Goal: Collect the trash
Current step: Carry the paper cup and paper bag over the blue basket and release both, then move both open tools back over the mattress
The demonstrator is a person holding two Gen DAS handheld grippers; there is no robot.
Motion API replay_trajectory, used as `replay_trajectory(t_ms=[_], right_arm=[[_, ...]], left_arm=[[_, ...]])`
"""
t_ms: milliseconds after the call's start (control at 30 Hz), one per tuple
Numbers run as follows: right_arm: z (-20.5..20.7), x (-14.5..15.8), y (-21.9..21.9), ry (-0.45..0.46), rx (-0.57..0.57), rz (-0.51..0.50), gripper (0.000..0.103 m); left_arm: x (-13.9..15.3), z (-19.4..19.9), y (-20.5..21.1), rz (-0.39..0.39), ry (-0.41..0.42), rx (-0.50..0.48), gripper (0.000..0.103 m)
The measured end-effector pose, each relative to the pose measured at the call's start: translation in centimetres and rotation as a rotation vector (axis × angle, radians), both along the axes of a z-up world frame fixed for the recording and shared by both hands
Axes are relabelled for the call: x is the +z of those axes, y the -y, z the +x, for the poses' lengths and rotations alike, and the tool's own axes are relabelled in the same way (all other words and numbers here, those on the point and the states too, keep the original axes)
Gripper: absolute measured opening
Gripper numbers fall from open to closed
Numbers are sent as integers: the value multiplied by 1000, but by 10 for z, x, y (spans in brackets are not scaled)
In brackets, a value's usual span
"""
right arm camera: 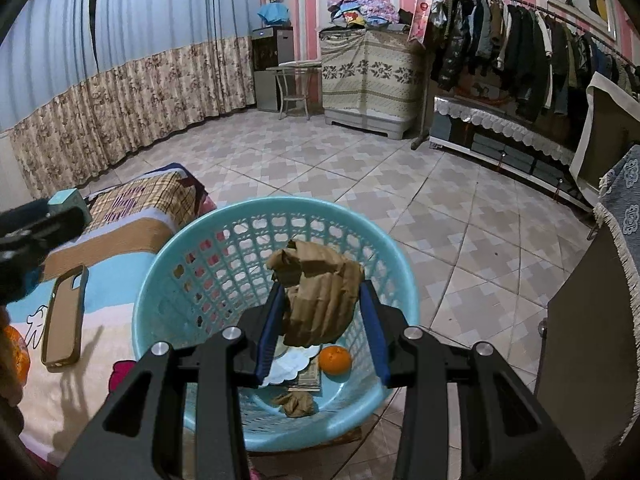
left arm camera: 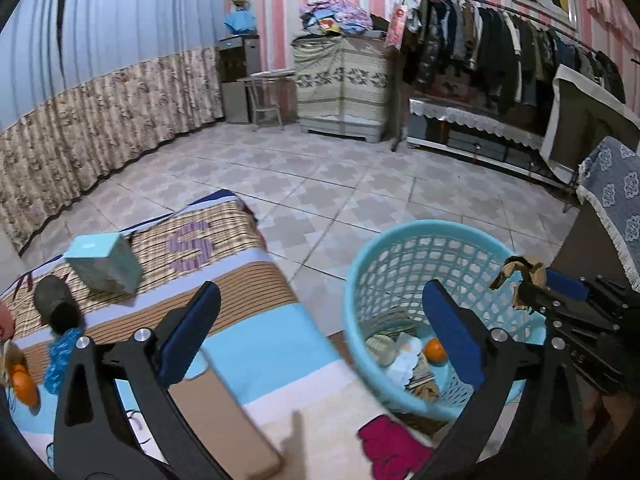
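Right gripper [right arm camera: 322, 312]: blue-padded fingers [right arm camera: 269, 328] clamp a crumpled piece of brown cardboard [right arm camera: 320, 292], one pad on each side. The cardboard hangs above the open mouth of the light-blue plastic basket [right arm camera: 168, 280], clear of its contents. From the left wrist view the same cardboard [left arm camera: 524, 276] shows at the right gripper's tip, over the basket's far-right rim [left arm camera: 404, 228].

Basket contents (seen past the fingers): an orange [right arm camera: 335, 359], white crumpled paper [right arm camera: 290, 366], a smaller brown cardboard scrap [right arm camera: 295, 403], and a printed sheet whose text is too small to read.

Left gripper [left arm camera: 320, 320]: fingers [left arm camera: 188, 332] spread wide apart, nothing between them. It hangs over the edge of the bed, between the bed and the basket.

On the patterned bedspread [left arm camera: 260, 344]: a brown phone case [left arm camera: 224, 420] lying flat just beside the left finger; a teal box [left arm camera: 103, 266] further back, tilted on one edge (no legible label); a large purple letter "S" [left arm camera: 191, 246] printed on the checked part of the spread; an orange [left arm camera: 23, 386] at the left border; a magenta cloth [left arm camera: 390, 446] near the basket's foot.

Basket stands on the tiled floor [left arm camera: 320, 184], touching or just beside the bed; cannot tell which.
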State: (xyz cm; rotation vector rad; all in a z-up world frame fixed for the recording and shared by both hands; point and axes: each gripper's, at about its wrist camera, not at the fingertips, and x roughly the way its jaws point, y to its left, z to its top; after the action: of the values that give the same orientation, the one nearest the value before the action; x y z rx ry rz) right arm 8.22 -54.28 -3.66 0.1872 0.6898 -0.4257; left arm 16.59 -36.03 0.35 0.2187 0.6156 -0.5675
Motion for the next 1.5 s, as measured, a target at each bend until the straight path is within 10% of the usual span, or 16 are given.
replay_trajectory(t_ms=[267, 367, 533, 1500], right_arm=[[17, -14, -6, -15, -20, 27, 43], [20, -17, -6, -27, -36, 30, 71], [16, -17, -12, -18, -50, 35, 86], [89, 2, -241, 56, 238, 17, 95]], left_arm=[[3, -2, -32, 6, 20, 47, 98], [4, -3, -41, -5, 17, 60, 98], [6, -5, -65, -13, 25, 95, 98], [-24, 56, -324, -10, -31, 536, 98]])
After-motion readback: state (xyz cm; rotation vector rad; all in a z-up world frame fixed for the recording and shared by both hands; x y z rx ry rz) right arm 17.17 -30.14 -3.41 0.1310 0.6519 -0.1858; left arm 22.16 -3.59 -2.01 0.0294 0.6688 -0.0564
